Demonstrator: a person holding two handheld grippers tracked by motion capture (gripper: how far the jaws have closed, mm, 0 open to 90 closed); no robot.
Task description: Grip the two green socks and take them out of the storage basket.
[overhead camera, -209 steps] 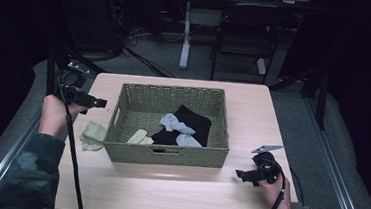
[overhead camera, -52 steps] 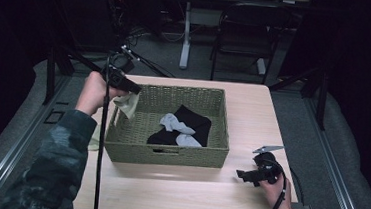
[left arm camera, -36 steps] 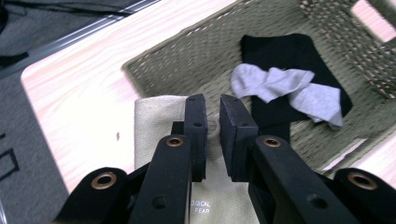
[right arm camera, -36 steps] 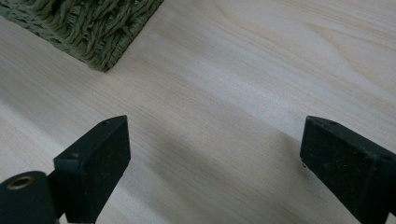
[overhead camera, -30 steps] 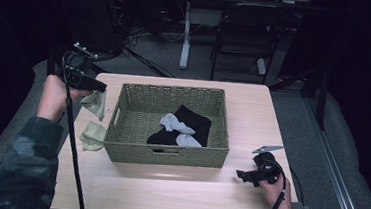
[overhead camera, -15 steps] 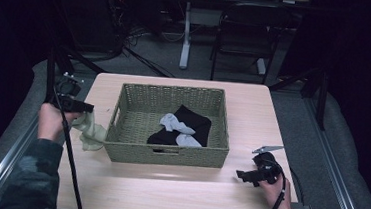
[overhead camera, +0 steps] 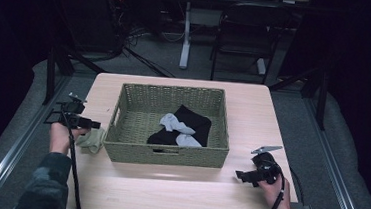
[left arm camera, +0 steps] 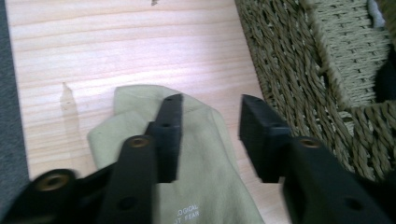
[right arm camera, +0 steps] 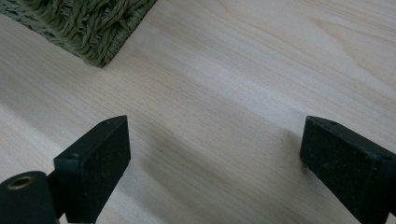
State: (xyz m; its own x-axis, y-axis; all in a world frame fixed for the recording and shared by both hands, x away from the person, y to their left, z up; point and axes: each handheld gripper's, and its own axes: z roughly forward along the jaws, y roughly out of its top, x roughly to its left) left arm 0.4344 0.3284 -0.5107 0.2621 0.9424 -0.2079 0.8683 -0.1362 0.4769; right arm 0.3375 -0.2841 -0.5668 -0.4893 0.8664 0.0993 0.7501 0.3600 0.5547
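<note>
A woven basket (overhead camera: 214, 157) stands mid-table and holds a black sock (overhead camera: 197, 121) with light grey socks (overhead camera: 172, 122) lying on it. Left of the basket, pale green socks (overhead camera: 92, 140) rest on the table. My left gripper (overhead camera: 91, 124) hovers just above them. In the left gripper view its jaws stand open (left arm camera: 212, 135) over a pale green sock (left arm camera: 205, 186), with the basket wall (left arm camera: 299, 70) close on the right. My right gripper (overhead camera: 239, 175) rests open on the table at the basket's front right, and nothing lies between its jaws (right arm camera: 212, 154).
The wooden table (overhead camera: 176, 194) has bare room in front of the basket and along its right side. A chair (overhead camera: 238, 43) and a desk leg (overhead camera: 186, 34) stand beyond the far edge. A basket corner (right arm camera: 93, 28) shows in the right gripper view.
My left gripper carried a pale green sock out of the basket, left and down to the table beside the other pale sock, and let go of it. The right gripper stayed put.
</note>
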